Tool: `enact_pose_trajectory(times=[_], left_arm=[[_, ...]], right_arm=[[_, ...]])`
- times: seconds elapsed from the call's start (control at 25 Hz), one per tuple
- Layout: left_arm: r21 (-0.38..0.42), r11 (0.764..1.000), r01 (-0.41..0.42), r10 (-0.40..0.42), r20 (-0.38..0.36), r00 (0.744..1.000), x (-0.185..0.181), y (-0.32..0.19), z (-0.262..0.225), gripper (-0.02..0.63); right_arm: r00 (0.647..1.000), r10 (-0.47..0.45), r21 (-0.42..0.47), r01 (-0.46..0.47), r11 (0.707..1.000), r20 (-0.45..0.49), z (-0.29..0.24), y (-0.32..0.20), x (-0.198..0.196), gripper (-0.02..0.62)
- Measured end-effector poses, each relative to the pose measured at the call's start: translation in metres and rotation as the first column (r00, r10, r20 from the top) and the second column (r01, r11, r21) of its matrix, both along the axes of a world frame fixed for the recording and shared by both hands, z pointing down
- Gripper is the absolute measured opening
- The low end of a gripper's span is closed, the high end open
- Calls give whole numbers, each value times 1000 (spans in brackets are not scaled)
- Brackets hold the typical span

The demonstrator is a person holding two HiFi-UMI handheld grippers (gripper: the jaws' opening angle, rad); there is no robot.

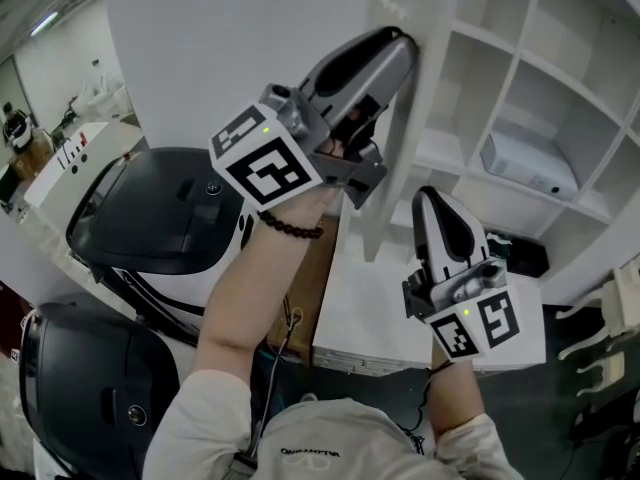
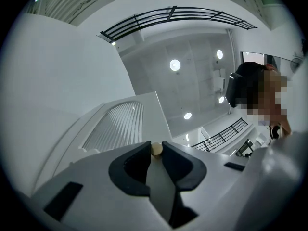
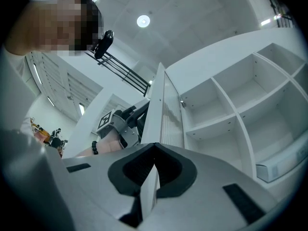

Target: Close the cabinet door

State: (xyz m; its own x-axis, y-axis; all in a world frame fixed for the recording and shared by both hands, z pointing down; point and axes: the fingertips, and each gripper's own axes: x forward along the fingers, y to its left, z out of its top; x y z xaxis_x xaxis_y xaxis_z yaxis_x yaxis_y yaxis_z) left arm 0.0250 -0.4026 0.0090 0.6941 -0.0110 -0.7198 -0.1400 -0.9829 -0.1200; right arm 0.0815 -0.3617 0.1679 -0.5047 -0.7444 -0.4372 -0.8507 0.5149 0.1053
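The left claw is closed down on the small pale knob of the cabinet door, with the knob pinched between its tips. The right claw has its jaws together and nothing in them. Its tips are at the door's near edge, though contact there is unclear. The door stands swung out from the cabinet, between the two claws. A white box lies on one shelf. Black-topped machines sit off to the left.
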Motion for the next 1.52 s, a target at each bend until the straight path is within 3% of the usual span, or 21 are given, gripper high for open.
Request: enact_pose_trajectory(times=[0.48, 0.76, 1.52], left_arm=[[46, 996, 75, -75, 4, 997, 45, 5, 0, 72], [82, 984, 159, -160, 8, 987, 72, 4, 0, 72], [166, 918, 360, -370, 30, 929, 144, -10, 2, 71]], right_arm=[[995, 94, -31, -93, 995, 22, 12, 0, 56, 11], [987, 160, -40, -159, 986, 17, 18, -7, 86, 11], [974, 225, -43, -224, 974, 22, 24, -15, 145, 11]])
